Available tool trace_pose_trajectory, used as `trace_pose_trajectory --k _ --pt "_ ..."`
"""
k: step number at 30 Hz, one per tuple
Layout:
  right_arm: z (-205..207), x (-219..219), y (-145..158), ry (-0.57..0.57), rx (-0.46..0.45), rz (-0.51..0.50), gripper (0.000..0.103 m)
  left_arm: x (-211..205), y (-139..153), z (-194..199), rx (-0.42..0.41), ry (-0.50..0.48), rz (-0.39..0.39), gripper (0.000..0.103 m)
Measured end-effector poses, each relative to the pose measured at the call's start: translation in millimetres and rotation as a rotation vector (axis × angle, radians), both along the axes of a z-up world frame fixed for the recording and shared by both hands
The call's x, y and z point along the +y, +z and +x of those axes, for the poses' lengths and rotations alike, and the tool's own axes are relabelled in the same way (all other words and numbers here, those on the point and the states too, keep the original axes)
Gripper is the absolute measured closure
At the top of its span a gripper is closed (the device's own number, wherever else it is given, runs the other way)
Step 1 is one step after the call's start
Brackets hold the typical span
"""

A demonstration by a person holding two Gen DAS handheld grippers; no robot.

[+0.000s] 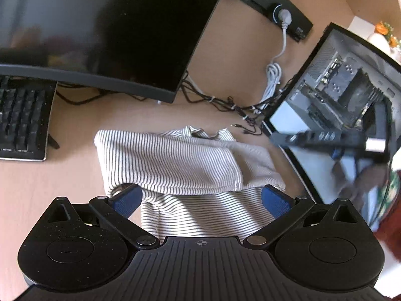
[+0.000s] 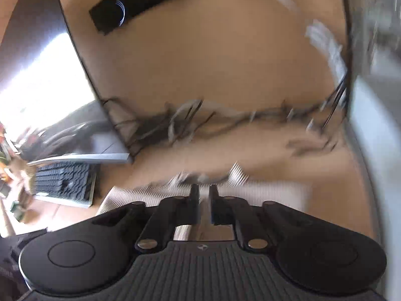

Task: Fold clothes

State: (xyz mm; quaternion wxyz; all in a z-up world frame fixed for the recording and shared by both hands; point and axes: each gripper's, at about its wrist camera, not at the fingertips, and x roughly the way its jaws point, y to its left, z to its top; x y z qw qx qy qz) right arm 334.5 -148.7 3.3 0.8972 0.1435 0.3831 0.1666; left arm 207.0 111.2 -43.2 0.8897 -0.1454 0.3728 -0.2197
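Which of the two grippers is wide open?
The left gripper is the open one: its blue fingertips sit far apart, either side of the striped shirt. The right gripper has its fingers nearly together.

Motion blur smears the right wrist view, so the cables [image 2: 190,123] and striped garment [image 2: 140,193] lose detail; the keyboard [image 1: 22,118] is cut off at the left edge.

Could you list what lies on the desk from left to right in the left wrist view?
Black keyboard → large dark monitor → striped white folded garment → white coiled cable → open computer case with glass side panel.
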Motion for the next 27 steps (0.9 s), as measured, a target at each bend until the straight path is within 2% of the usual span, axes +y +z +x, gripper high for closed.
trace_pose_trajectory --k 1,4,6,7,9,10,11,20,25,27 --pt "2 4 -13 0.011 0.021 0.035 0.075 -1 0 1 0.006 0.001 0.012 0.000" --pt "13 17 -50 0.007 0.085 0.128 0.070 -6 -3 3 0.036 0.011 0.033 0.000" --pt "17 23 -68 0.016 0.123 0.162 0.071 -10 -4 5 0.053 0.018 0.032 0.000" --pt "18 31 -72 0.042 0.129 0.178 0.079 -10 -4 6 0.055 0.019 0.032 0.000" --pt "12 45 -53 0.110 0.033 0.122 0.099 -12 -4 8 0.057 0.021 0.031 0.000" --pt "8 51 -41 0.143 -0.027 0.084 0.099 -13 -4 9 0.058 0.022 0.031 0.000" --pt "6 50 -37 0.143 -0.046 0.062 0.099 -14 -5 9 0.059 0.023 0.031 0.000" --pt "2 -13 -57 -0.038 0.013 -0.051 0.099 -12 -6 32 0.048 0.042 0.024 0.000" --pt "0 -48 -67 -0.140 0.045 -0.113 0.098 -37 -10 56 0.039 -0.046 0.030 0.000" --pt "-2 -55 -74 -0.167 0.055 -0.109 0.098 -51 -15 68 0.048 -0.096 0.030 0.000"
